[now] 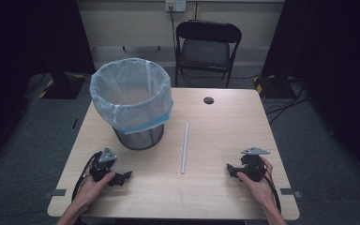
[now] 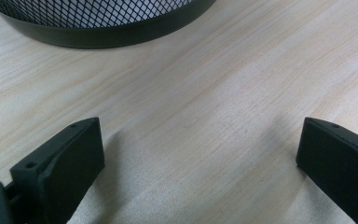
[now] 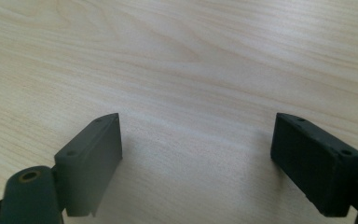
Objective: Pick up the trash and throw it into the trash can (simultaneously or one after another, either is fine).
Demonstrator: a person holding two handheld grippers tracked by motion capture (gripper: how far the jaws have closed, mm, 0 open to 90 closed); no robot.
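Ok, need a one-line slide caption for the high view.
Open left gripper and right gripper rest either side of a white tube, near a bag-lined mesh bin.

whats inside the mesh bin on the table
The mesh bin holds a pale plastic liner bag folded over its rim. Nothing is visible inside it; its bottom is hidden from here.

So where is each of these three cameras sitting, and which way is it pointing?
High view: above the person's side, looking forward and down at the table, bin and white rod; both forearms and hands show.
Left gripper view: rides the left gripper, looking along its open jaws toward the bin's mesh base.
Right gripper view: rides the right gripper, facing bare tabletop between open jaws.
Shared: the high and left gripper views both show the bin.
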